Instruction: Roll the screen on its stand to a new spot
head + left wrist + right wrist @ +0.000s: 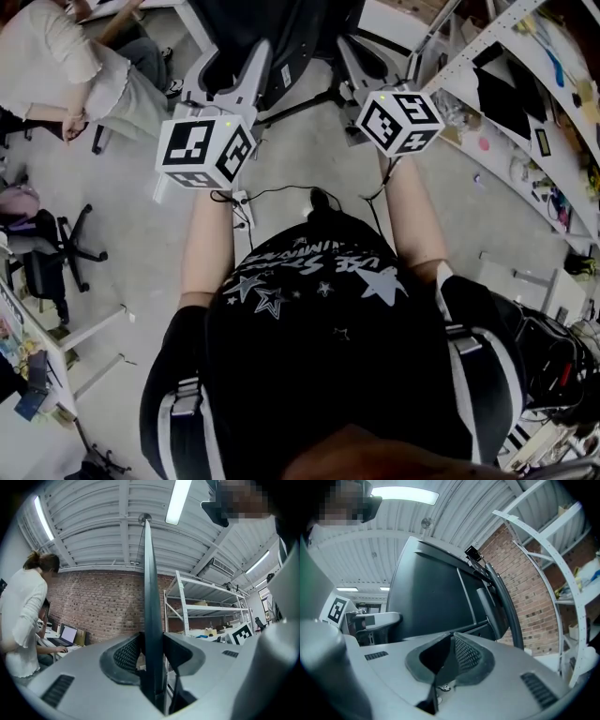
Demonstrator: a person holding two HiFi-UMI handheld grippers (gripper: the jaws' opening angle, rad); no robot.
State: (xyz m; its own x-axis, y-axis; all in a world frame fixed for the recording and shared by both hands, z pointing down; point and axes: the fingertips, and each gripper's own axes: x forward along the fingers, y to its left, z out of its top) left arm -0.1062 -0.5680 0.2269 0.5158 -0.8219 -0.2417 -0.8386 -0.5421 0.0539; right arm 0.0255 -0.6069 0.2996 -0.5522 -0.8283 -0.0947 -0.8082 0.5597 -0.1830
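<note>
One screen (274,26), two grippers, and both are biting on it. In the head view the dark screen is standing upright at the top of the frame on its stand (302,103), out on the grey concrete floor (309,159) between the desks and the shelving.

The left gripper (255,58) is clamping the screen's left edge: its own view is showing the panel edge-on (151,597), running straight up between the jaws, one mesh pad (127,653) pressing on each face. The right gripper (354,67) is doing the same on the other side, its jaws nipping tight on a thin dark edge (440,667) while the broad black panel (436,592) is filling the view behind.

There are two marker cubes, one per gripper (204,150) (400,120), each carrying black-and-white square codes and no words.

The wearer's black shirt (319,319) is showing a scatter of white stars and a curved line of lettering, upside down and too warped to read.

One person in white (56,66) is sitting at the left, with one open laptop (67,634); one black office chair (52,253) is standing by; one white shelving rack (206,606) is lining the brick wall (103,606)
</note>
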